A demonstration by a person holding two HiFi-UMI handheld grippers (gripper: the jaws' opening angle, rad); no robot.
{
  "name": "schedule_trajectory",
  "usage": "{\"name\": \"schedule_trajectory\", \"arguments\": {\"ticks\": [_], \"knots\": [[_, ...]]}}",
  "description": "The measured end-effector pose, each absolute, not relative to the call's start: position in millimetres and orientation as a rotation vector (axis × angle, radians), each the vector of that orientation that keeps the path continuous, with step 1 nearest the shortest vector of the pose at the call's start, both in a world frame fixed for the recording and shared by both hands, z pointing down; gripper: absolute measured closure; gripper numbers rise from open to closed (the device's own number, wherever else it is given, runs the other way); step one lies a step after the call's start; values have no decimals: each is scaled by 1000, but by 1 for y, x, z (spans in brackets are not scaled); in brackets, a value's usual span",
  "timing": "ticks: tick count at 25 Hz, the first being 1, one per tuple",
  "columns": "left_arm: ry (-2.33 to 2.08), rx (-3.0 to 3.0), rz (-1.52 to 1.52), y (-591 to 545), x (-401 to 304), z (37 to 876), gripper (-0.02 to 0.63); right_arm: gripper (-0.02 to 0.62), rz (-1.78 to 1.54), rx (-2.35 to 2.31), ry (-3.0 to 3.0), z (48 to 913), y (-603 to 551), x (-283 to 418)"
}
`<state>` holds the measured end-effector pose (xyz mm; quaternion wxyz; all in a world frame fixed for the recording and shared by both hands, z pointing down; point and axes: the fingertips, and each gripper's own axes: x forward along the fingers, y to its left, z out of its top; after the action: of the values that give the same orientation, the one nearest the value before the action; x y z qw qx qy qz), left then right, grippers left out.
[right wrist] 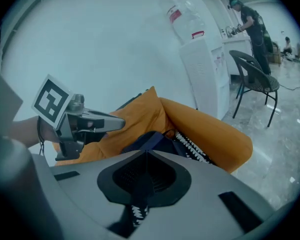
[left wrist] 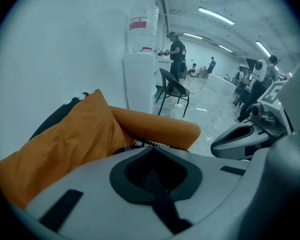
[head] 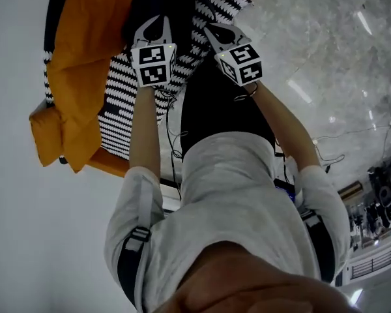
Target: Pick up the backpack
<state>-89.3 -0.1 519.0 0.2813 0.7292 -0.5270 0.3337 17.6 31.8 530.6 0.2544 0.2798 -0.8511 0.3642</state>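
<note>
A dark navy backpack (head: 176, 5) lies on the seat of an orange armchair (head: 85, 57), which is covered with a black-and-white striped cloth (head: 124, 90). My left gripper (head: 158, 26) and right gripper (head: 218, 34) hang side by side just above the backpack, both pointing down at it. In the right gripper view the backpack (right wrist: 155, 141) shows just past the shut right gripper (right wrist: 146, 154), with the left gripper (right wrist: 110, 124) to its left. The left gripper (left wrist: 152, 151) is also shut, with nothing visibly clamped. The orange armrest (left wrist: 160, 126) lies beyond it.
A white wall runs behind the armchair. A water dispenser (left wrist: 140, 79) and a black chair (left wrist: 172, 86) stand to its right. Several people stand far back in the room. The marble floor (head: 326, 44) has cables and equipment (head: 378, 207) at the right.
</note>
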Motion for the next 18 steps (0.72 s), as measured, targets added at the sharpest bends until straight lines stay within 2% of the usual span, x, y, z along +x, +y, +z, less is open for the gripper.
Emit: {"name": "schedule_trajectory", "arguments": {"ticks": [12,18], "knots": [[-1387,1895,1031,-21,-94,603,592,555,898,798,-2309,599,-15,21],[-1350,1872,1092,-44,-109,631,592,555,871,779,-2327,623,-42,0]]}}
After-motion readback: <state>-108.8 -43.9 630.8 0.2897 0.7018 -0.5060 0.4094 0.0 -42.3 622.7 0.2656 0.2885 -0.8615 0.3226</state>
